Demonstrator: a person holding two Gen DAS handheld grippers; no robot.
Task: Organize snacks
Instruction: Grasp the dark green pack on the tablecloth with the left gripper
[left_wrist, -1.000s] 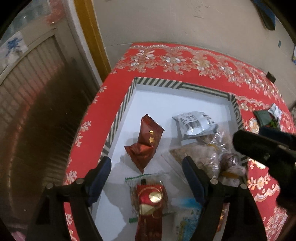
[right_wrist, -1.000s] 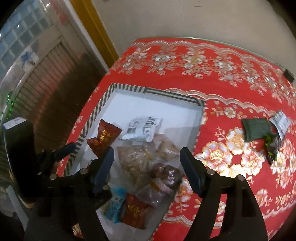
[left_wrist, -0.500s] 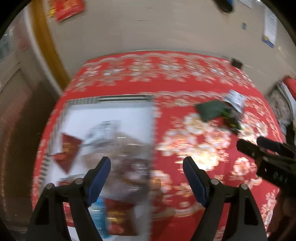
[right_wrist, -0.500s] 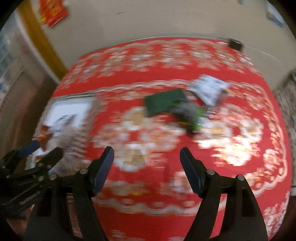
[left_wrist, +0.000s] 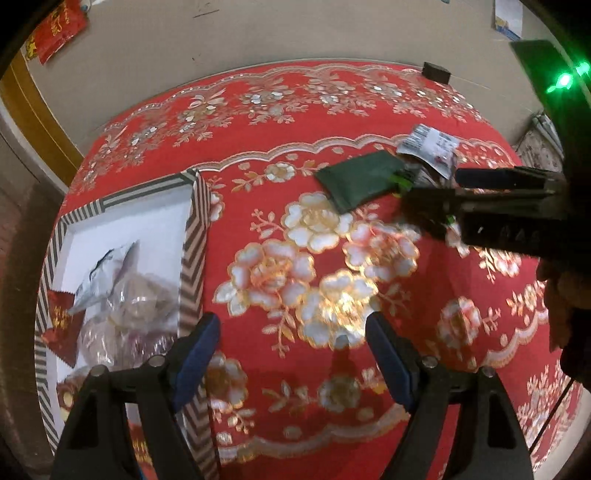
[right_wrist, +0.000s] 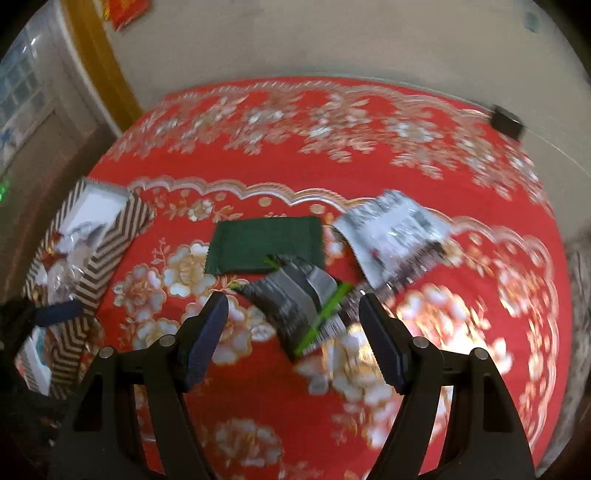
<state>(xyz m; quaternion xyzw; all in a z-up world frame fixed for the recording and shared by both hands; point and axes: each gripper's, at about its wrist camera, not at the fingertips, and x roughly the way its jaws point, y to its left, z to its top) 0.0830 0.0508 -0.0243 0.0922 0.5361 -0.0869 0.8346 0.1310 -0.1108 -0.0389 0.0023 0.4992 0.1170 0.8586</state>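
Three snack packets lie loose on the red flowered tablecloth: a dark green one (right_wrist: 264, 245), a black one with a green stripe (right_wrist: 295, 306) and a silver-white one (right_wrist: 391, 230). My right gripper (right_wrist: 293, 332) is open and empty, just short of the black packet. My left gripper (left_wrist: 293, 352) is open and empty over bare cloth, right of the striped box (left_wrist: 192, 251). The box holds several snacks, among them a silver packet (left_wrist: 103, 273) and a red packet (left_wrist: 61, 328). The green packet (left_wrist: 360, 181) also shows in the left wrist view, beside the right gripper's body (left_wrist: 491, 206).
A small black block (right_wrist: 508, 122) sits at the table's far edge by the wall. The striped box (right_wrist: 107, 247) stands at the table's left edge, beside a door. A person's hand shows at the right of the left wrist view.
Both grippers have swung right, away from the box and over the cloth. The right gripper now faces the three loose packets at close range. Both stayed open.
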